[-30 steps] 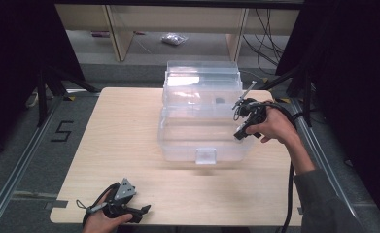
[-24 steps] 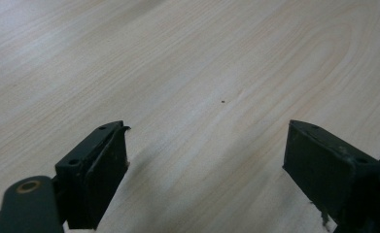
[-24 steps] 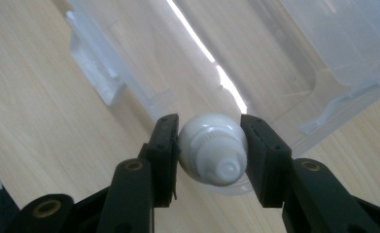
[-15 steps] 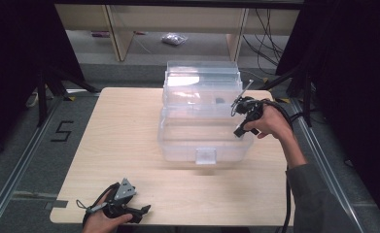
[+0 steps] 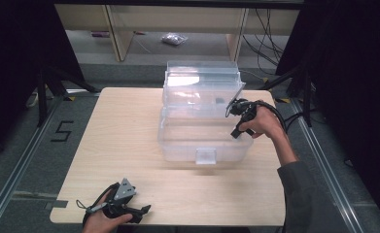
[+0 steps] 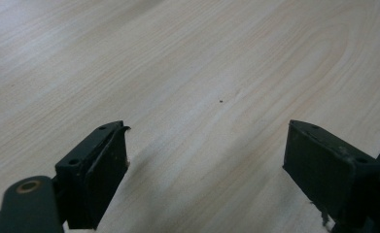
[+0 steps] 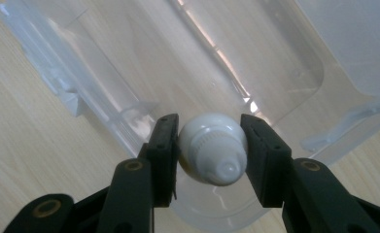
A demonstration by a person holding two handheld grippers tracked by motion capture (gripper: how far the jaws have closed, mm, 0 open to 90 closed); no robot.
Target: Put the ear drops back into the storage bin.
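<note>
Gripping a white bottle, the right gripper shows its cap end facing the camera.

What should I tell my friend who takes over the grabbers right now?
Right tool: shut on a small white bottle, held over the open clear plastic box.
Left tool: open, nothing in it, low over the wooden table at its near edge.
Done: bottle picked up and brought to the box.
Left: probably lower the bottle into the box, let go, maybe close the lid.
</note>
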